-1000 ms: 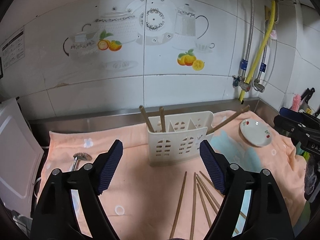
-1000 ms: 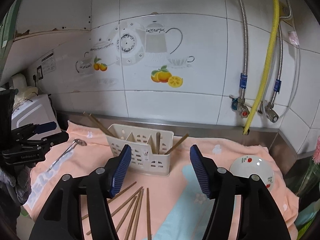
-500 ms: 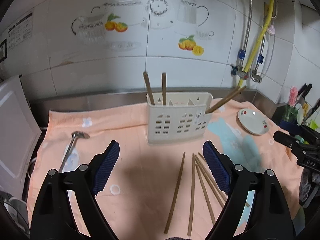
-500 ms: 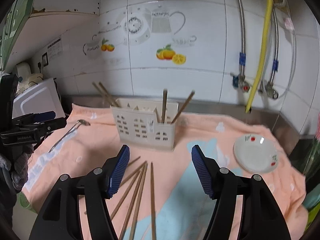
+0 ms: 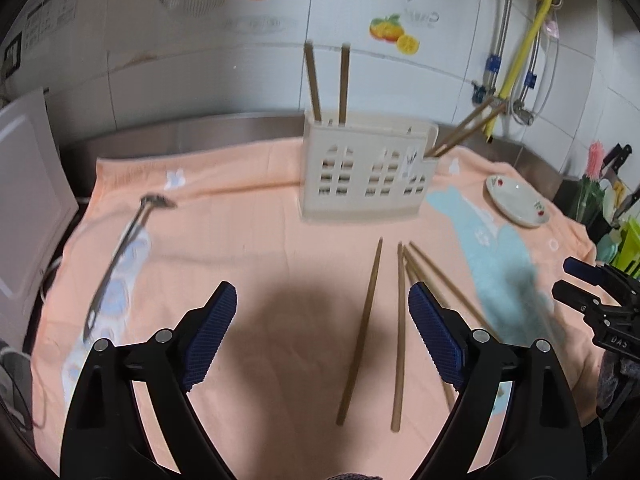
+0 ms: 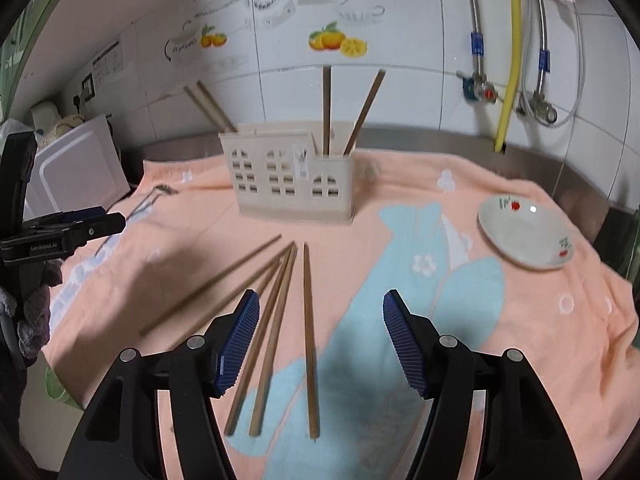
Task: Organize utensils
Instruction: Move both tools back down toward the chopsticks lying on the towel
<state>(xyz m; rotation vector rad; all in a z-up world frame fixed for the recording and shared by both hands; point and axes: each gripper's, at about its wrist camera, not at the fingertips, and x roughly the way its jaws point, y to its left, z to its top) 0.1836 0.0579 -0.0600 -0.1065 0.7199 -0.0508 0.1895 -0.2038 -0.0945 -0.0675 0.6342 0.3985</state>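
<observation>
Left wrist view showed a peach towel point(image 5: 256, 240) spread over the bench, its near edge cut off by the frame. On it, toward the wall, stood a cream utensil holder point(image 5: 366, 176) with window-shaped cutouts; two chopsticks rose upright from its left end and two more leaned out at its right end, their lower parts hidden inside. A small plate point(image 5: 516, 204) with red marks sat on the towel to the right of the holder. A metal ladle point(image 5: 120, 256) lay at the left, motion-blurred, its handle end hard to make out. Loose chopsticks point(image 5: 362, 328) lay fanned in front of the holder; some were partly hidden behind the right finger of the left tongs point(image 5: 322, 338). Those tongs hung above the towel with jaws spread wide and nothing between the pads. In the right wrist view, the right tongs point(image 6: 320, 338) stood parted too, empty, with one loose chopstick lying on the towel beneath the gap and the others passing behind the left finger. How many loose sticks there were could not be counted surely.
</observation>
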